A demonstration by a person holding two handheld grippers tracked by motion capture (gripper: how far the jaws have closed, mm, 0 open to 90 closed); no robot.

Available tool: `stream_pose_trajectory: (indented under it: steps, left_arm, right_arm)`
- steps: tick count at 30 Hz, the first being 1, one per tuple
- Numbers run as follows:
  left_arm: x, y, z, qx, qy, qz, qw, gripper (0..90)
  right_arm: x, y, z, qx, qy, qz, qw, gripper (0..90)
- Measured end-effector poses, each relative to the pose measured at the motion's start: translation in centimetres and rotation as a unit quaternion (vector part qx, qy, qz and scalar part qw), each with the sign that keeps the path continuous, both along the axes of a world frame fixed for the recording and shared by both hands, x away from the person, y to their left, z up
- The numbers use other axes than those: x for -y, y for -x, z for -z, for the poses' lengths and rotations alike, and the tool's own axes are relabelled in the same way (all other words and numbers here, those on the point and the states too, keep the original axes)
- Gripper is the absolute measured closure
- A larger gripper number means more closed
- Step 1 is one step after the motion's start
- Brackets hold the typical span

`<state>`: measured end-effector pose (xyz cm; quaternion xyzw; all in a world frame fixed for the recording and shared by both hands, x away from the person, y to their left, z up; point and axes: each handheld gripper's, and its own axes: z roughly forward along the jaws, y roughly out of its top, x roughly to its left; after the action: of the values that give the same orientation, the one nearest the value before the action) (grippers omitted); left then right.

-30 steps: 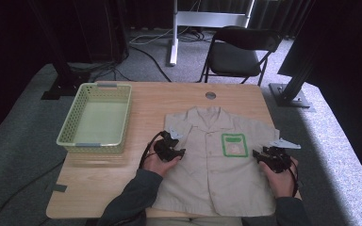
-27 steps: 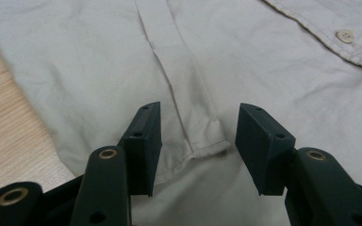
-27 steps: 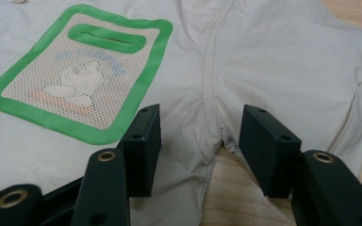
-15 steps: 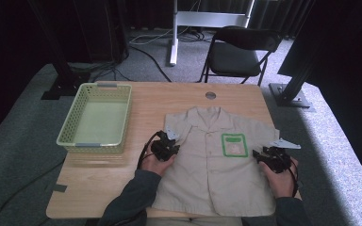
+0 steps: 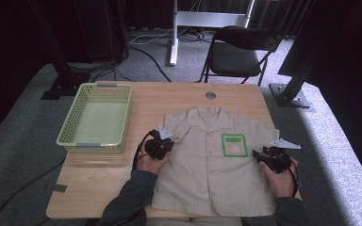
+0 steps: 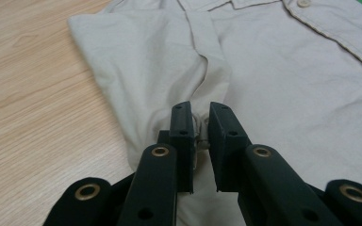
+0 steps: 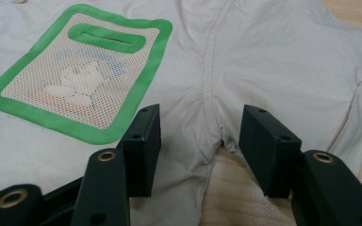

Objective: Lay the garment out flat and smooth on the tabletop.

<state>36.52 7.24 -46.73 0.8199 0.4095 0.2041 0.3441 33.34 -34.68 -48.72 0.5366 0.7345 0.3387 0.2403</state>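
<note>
A beige short-sleeved shirt (image 5: 212,174) lies flat and face up on the wooden table (image 5: 99,188), with a green-edged mesh badge (image 5: 234,144) on its chest. My left gripper (image 5: 162,143) is at the underarm of the shirt's left-side sleeve. Its jaws have just been closing, and in the left gripper view they (image 6: 200,115) pinch a small fold of the shirt (image 6: 287,70) between the pads. My right gripper (image 5: 266,155) rests at the other underarm. It (image 7: 200,122) stands open, its jaws straddling the seam of the shirt (image 7: 264,56) beside the badge (image 7: 82,70).
A pale green mesh basket (image 5: 70,134) stands at the table's left side. A round cable hole (image 5: 210,95) sits near the far edge. Behind the table are a black folding chair (image 5: 238,52) and a white stand. Bare wood lies left of the shirt.
The left gripper has edged slightly left at the sleeve's underarm. The right hand and the shirt's lie look the same.
</note>
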Motion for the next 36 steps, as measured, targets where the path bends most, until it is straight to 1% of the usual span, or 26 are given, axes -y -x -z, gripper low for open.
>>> stream_pose_trajectory:
  steps: [8, 13, 16, 20, 23, 29, 36]
  left_arm:
    - [-1.0, 0.0, -0.1, 0.006, 0.007, -0.018, 0.9998, 81.9]
    - [-1.9, 0.0, -0.3, 0.009, 0.017, -0.032, 0.9993, 81.8]
    - [-2.5, 0.0, -0.3, 0.01, 0.025, -0.043, 0.9987, 81.8]
    - [-3.1, 0.0, -0.2, 0.009, 0.031, -0.052, 0.9981, 81.8]
    - [-3.4, 0.0, -0.2, 0.008, 0.035, -0.058, 0.9977, 81.7]
    - [-3.6, 0.0, 0.0, 0.007, 0.034, -0.061, 0.9975, 81.7]
    - [-3.7, 0.0, 0.0, 0.006, 0.032, -0.063, 0.9975, 81.7]
  right_arm:
    - [0.0, 0.1, 0.0, 0.002, 0.0, 0.003, 1.0, 54.8]
    - [0.1, 0.1, 0.0, 0.003, 0.0, 0.004, 1.0, 57.6]
    - [0.1, 0.1, 0.0, 0.004, 0.0, 0.008, 1.0, 61.0]
    - [0.3, 0.1, 0.0, 0.005, -0.001, 0.014, 0.9999, 67.5]
    - [0.3, 0.1, 0.0, 0.005, -0.001, 0.016, 0.9999, 69.4]
    - [0.6, 0.1, 0.0, 0.005, -0.002, 0.014, 0.9999, 72.0]
    - [1.1, 0.1, 0.0, 0.006, 0.002, 0.021, 0.9998, 72.1]
